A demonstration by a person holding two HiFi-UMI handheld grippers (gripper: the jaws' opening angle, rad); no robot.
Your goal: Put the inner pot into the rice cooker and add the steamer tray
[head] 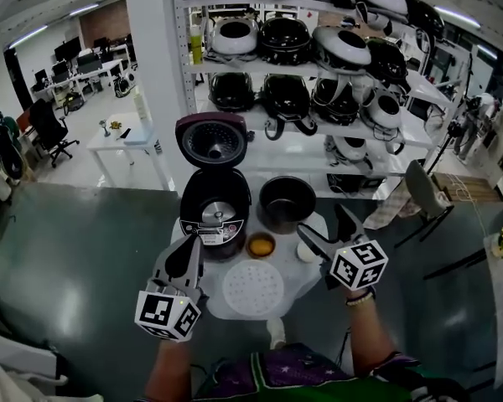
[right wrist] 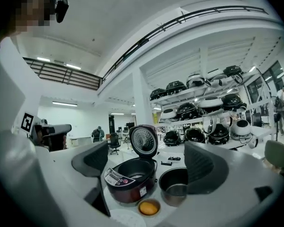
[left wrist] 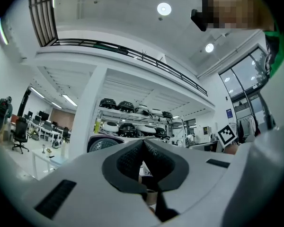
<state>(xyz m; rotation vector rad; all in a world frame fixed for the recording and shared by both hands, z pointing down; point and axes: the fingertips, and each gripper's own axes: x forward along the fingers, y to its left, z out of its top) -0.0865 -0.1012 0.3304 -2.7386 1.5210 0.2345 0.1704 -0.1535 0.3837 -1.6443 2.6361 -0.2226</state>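
Observation:
A dark red rice cooker (head: 215,210) stands on the round white table (head: 298,296) with its lid (head: 211,141) raised. The black inner pot (head: 287,203) sits on the table just right of it, outside the cooker. The white perforated steamer tray (head: 253,289) lies flat at the table's near edge. My left gripper (head: 190,252) is shut and empty, near the cooker's front left. My right gripper (head: 325,224) stands open and empty, short of the pot. In the right gripper view the cooker (right wrist: 130,178) and pot (right wrist: 175,186) show between the open jaws (right wrist: 146,160). The left gripper view shows closed pads (left wrist: 143,148).
A small orange bowl (head: 261,244) and a white object (head: 308,252) lie between cooker, pot and tray. Shelves of rice cookers (head: 302,65) stand behind the table. A white desk (head: 126,141) is at the back left, a chair (head: 419,191) at the right.

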